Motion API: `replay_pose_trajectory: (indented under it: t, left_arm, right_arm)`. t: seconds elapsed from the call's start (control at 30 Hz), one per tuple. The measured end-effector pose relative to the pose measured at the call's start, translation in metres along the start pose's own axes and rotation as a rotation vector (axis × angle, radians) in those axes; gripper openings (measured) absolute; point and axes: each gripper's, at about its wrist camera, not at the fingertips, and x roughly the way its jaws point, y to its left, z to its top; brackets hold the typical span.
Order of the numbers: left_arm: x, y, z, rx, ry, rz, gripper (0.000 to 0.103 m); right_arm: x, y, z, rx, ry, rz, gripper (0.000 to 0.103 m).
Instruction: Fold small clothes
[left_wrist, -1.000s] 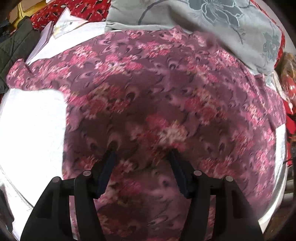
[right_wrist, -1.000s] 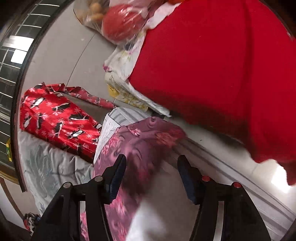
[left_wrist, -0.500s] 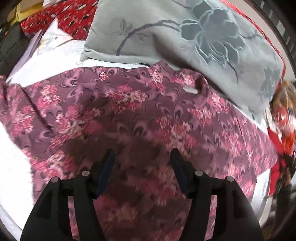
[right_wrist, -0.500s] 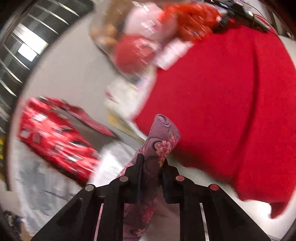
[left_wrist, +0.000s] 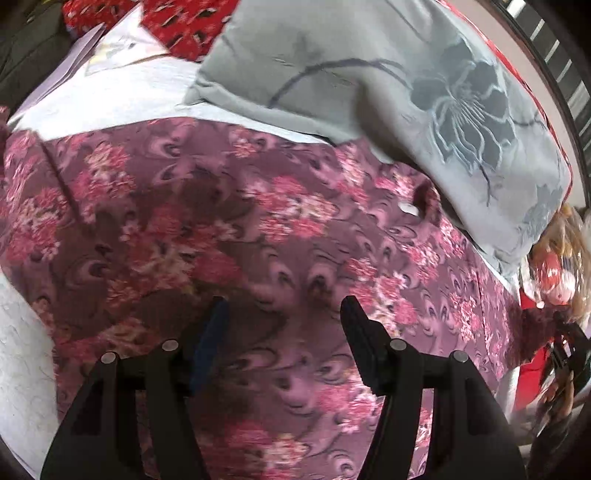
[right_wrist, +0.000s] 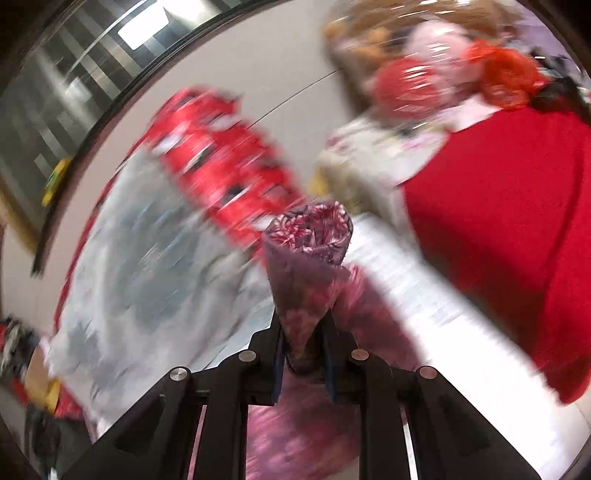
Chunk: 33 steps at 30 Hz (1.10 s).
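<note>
A purple garment with pink flowers (left_wrist: 258, 229) lies spread on a white surface (left_wrist: 22, 354) and fills the left wrist view. My left gripper (left_wrist: 282, 317) is open and empty, just above the garment's middle. My right gripper (right_wrist: 304, 332) is shut on a bunched end of the same garment (right_wrist: 310, 258), lifted off the surface; the view is blurred. The right gripper also shows at the right edge of the left wrist view (left_wrist: 561, 332), at the garment's far right end.
A grey flowered pillow (left_wrist: 369, 81) overlaps the garment's far edge. Red patterned cloth (right_wrist: 221, 155) lies behind it. A plain red cloth (right_wrist: 509, 221) and a bag of toys (right_wrist: 424, 74) lie to the right. Papers (left_wrist: 110, 55) lie at the far left.
My right gripper shut on the garment's end and lifted it, swinging left. My left gripper moved forward over the garment toward the pillow, still open.
</note>
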Motion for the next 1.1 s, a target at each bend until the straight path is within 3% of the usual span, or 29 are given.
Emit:
replay_pose_trajectory:
  t: [0.4, 0.67, 0.7, 0.9, 1.0, 1.1]
  left_arm:
    - [-0.013, 0.046, 0.003, -0.075, 0.039, -0.098, 0.062]
    - [-0.024, 0.063, 0.010, -0.093, 0.029, -0.150, 0.062]
    - [-0.025, 0.064, 0.011, -0.095, 0.027, -0.158, 0.062]
    - [-0.026, 0.067, 0.012, -0.103, 0.050, -0.274, 0.062]
    - [-0.022, 0.058, 0.010, -0.079, 0.088, -0.344, 0.062]
    - [-0.017, 0.041, 0.005, -0.040, 0.121, -0.380, 0.067]
  right_arm:
    - [0.043, 0.183, -0.140, -0.285, 0.260, 0.206, 0.017]
    - [0.050, 0.278, -0.231, -0.468, 0.371, 0.317, 0.017]
    - [0.050, 0.289, -0.246, -0.489, 0.390, 0.334, 0.021]
    - [0.060, 0.301, -0.316, -0.597, 0.563, 0.323, 0.039]
    - [0.032, 0.296, -0.318, -0.660, 0.529, 0.357, 0.054]
    - [0.009, 0.283, -0.302, -0.668, 0.495, 0.355, 0.060]
